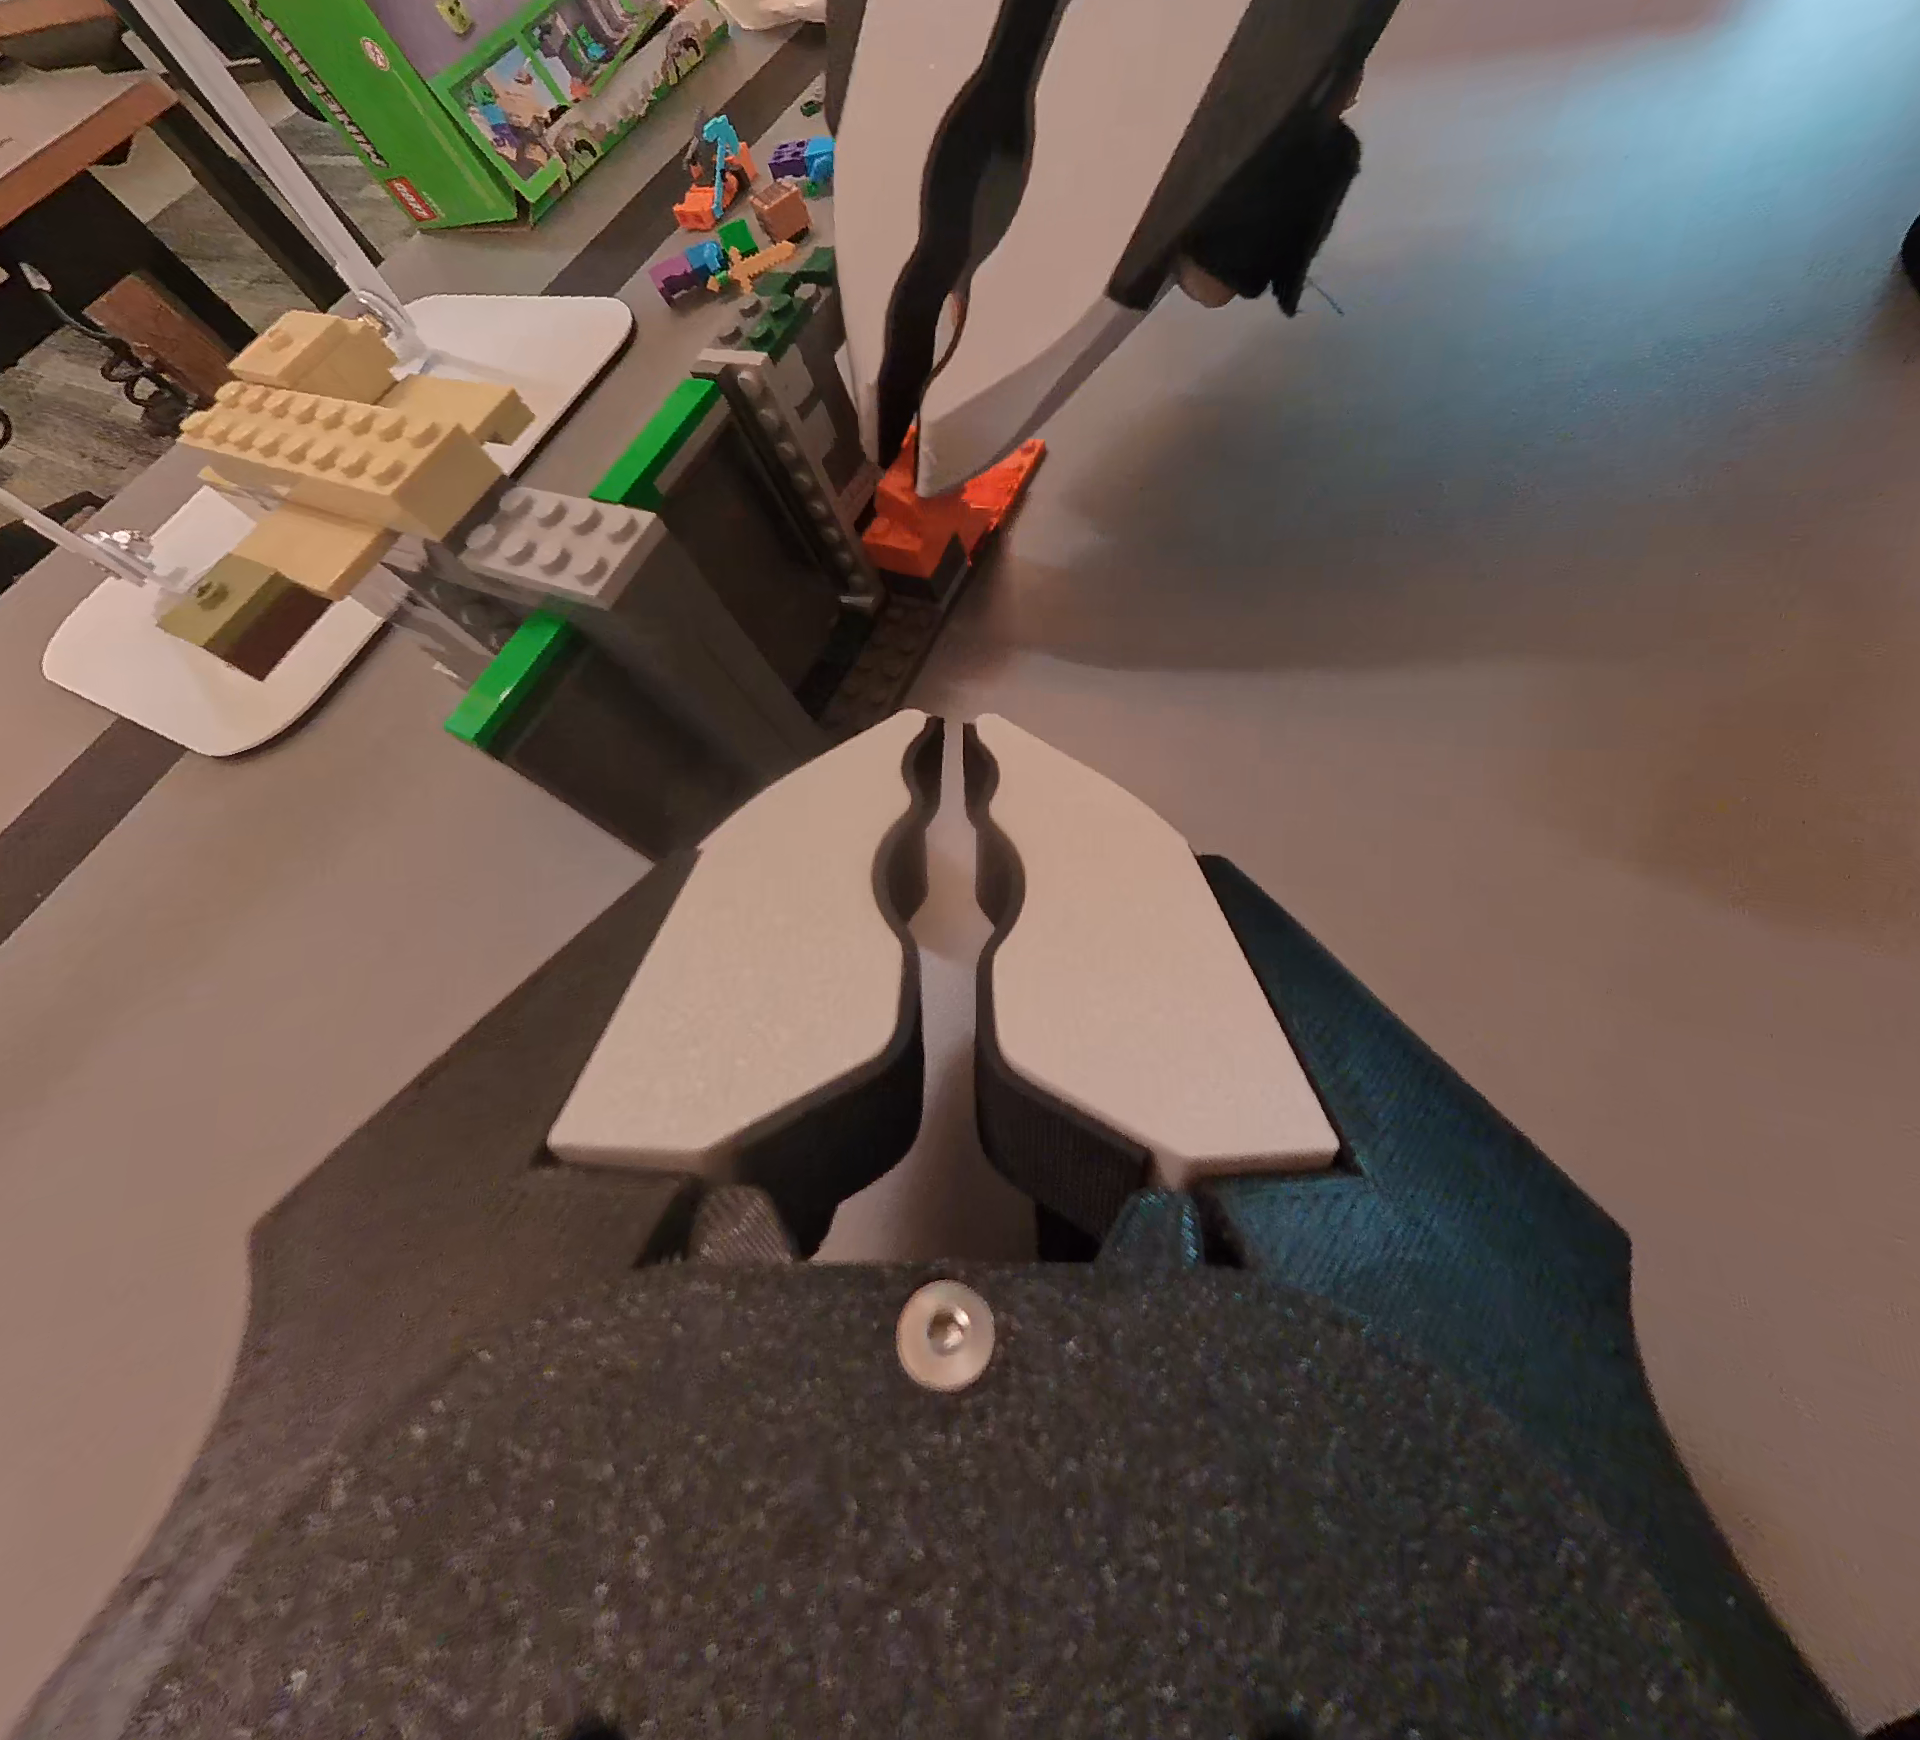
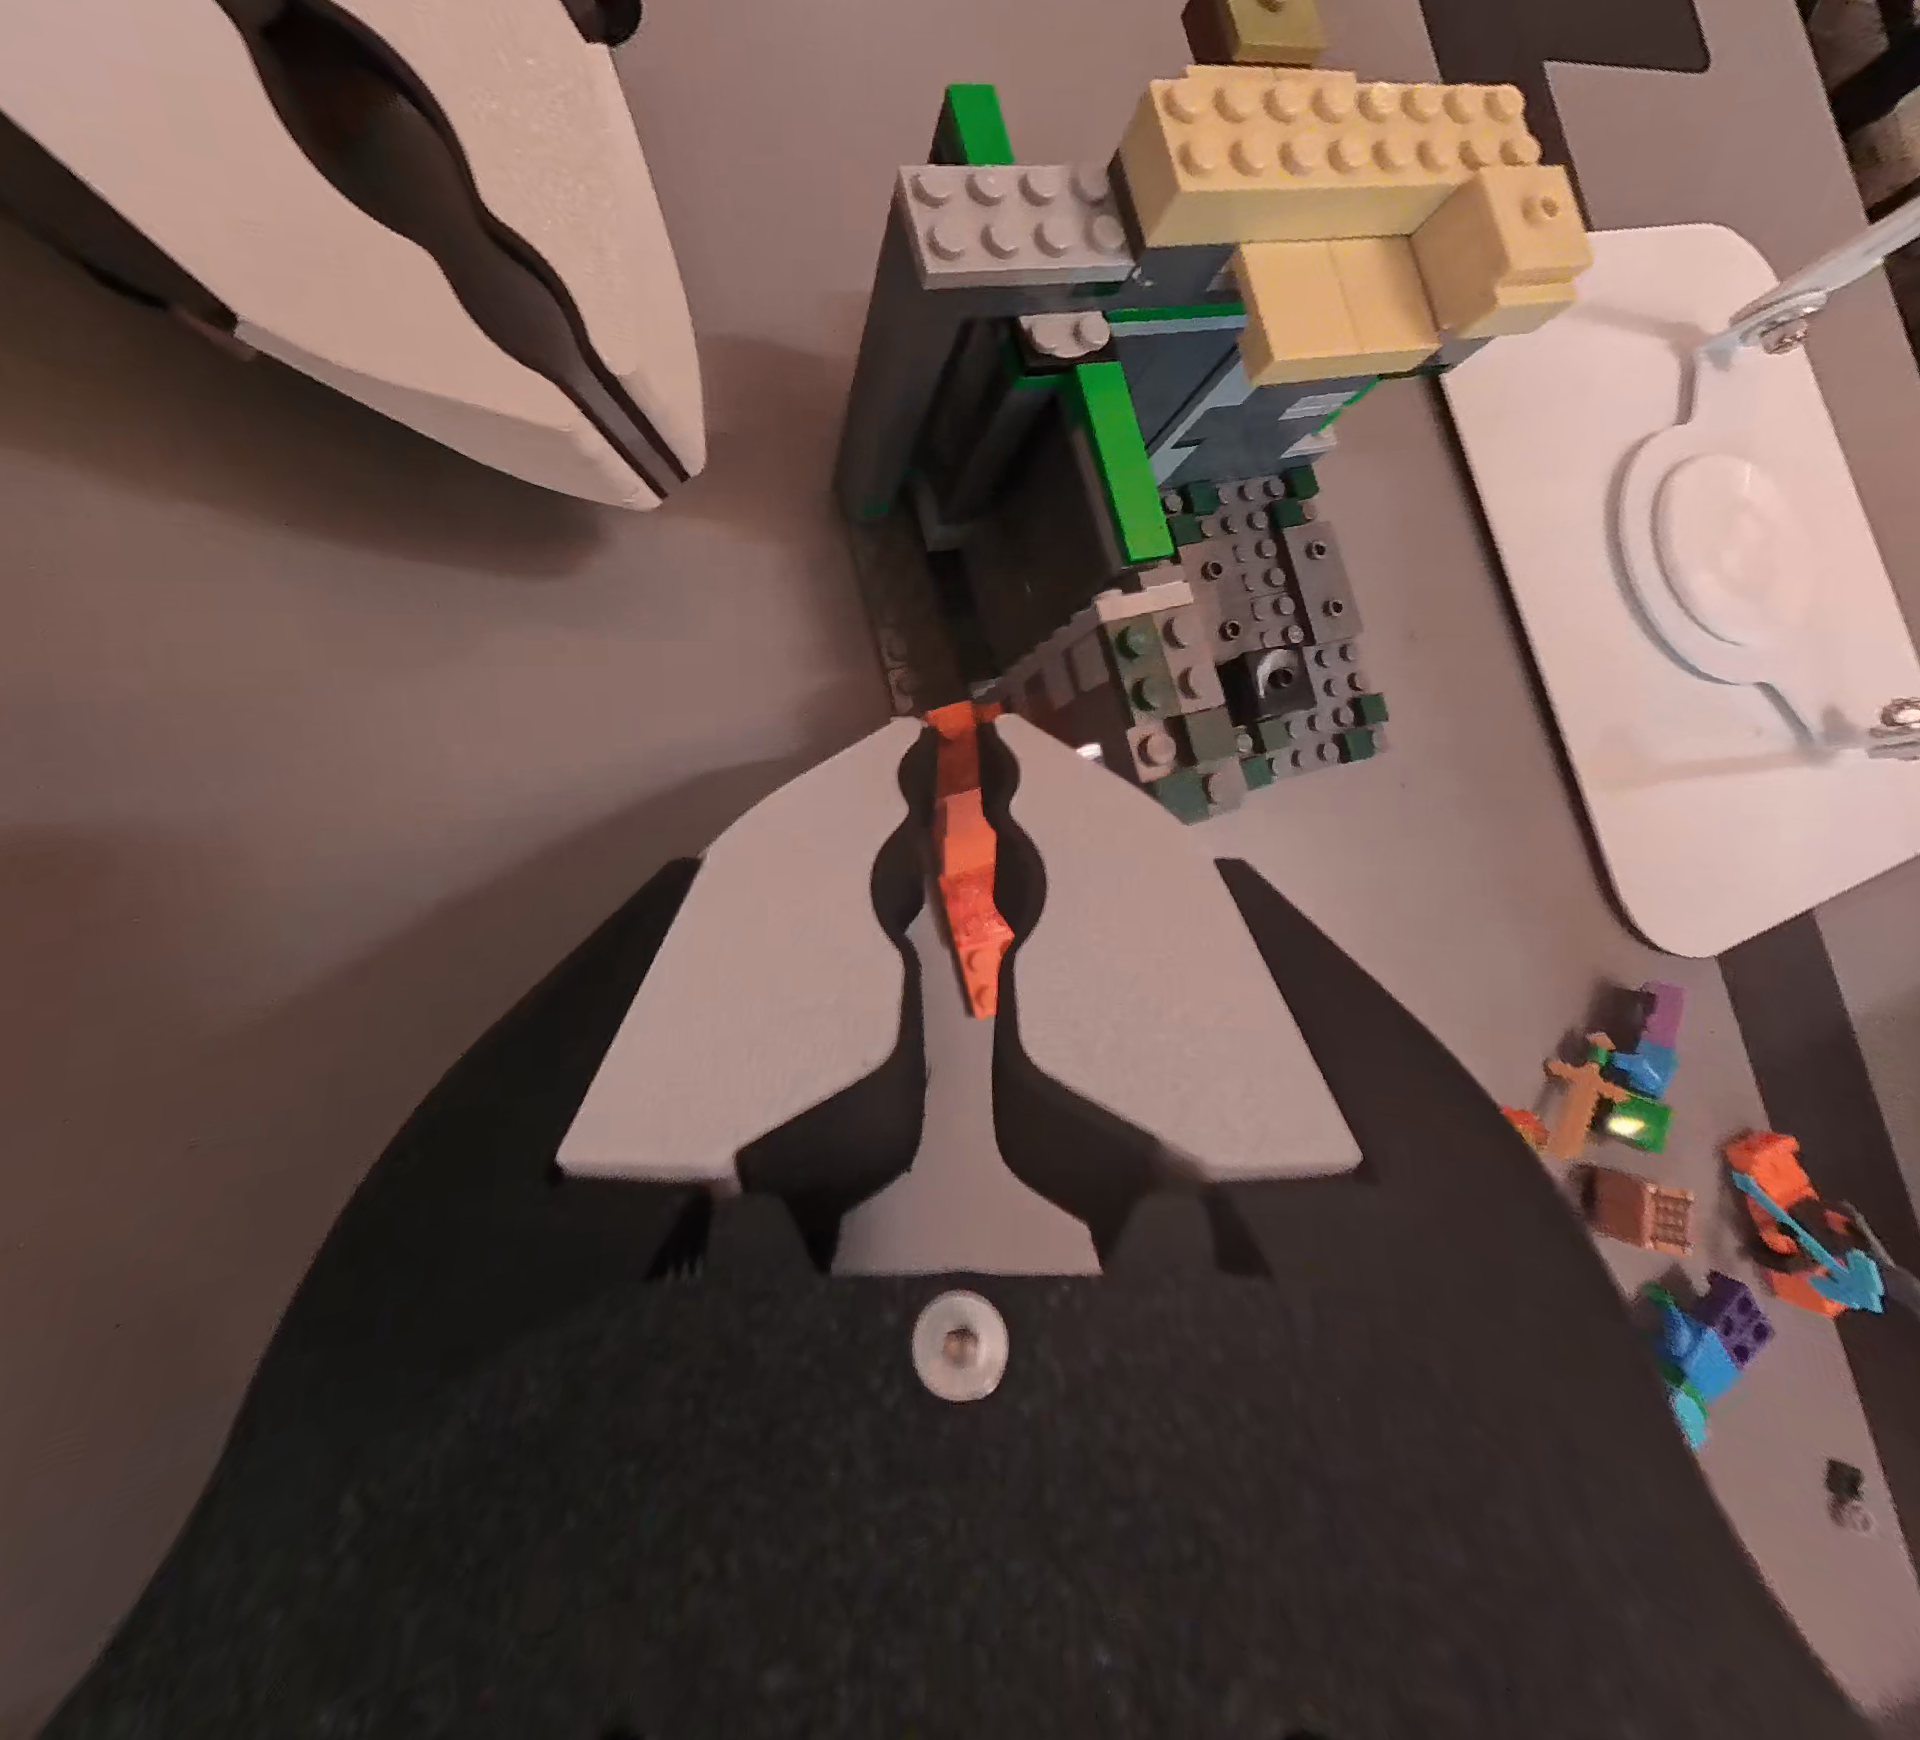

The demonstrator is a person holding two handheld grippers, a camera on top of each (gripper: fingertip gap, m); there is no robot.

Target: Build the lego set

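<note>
Grey tabletop (image 1: 1455, 755), wooden desks (image 1: 62, 132) behind

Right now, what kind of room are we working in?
Probably an office or lab workspace, not a home playroom. The build sits on a plain grey table, wood-topped desks stand beyond it over patterned carpet, and clear camera or phone stands on white bases face the model.

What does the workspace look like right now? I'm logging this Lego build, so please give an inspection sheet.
Surface: grey table, bare in front.
Job's things: Lego build standing; orange piece at its base corner.
Clutter: loose small pieces; green set box; white stand base.
Grippers: right tool shut on orange piece; left tool shut, empty, beside the build.
Cables: nothing seen.
Surroundings: wooden furniture beyond the table.
</note>
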